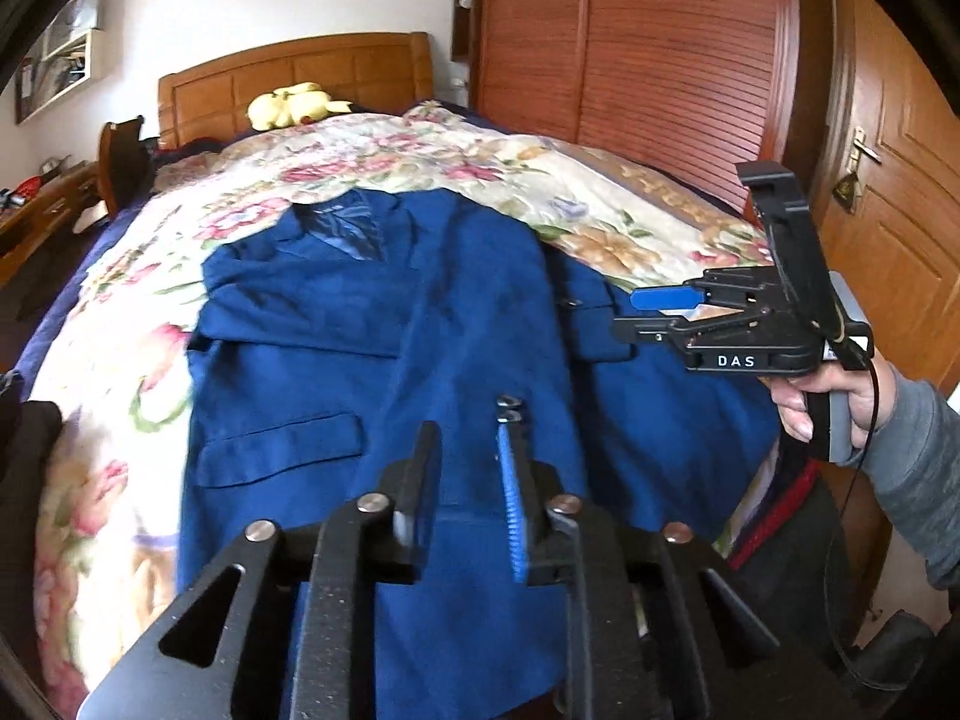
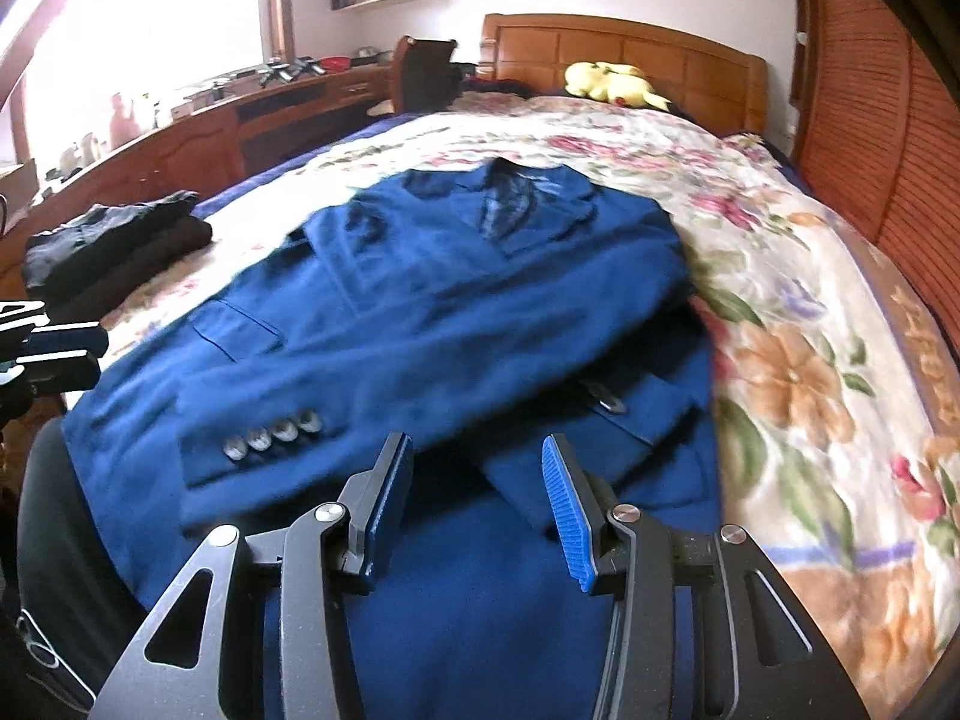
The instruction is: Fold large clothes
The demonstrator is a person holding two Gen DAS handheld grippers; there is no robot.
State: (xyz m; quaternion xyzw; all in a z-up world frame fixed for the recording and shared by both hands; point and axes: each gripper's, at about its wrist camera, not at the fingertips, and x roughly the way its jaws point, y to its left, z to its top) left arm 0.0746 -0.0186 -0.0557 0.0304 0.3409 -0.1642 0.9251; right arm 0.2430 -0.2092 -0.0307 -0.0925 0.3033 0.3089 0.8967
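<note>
The left gripper sits low in its own frame, jaws a narrow gap apart with no cloth between them, hovering over the blue suit jacket. The right gripper stands wider apart, also empty, above the jacket's hem; in the left view it shows at mid right, gripped by a hand. The jacket fills the centre, spread face up on the floral bedspread, one sleeve laid across the front, likely a first fold. A dark folded garment waits at left.
</note>
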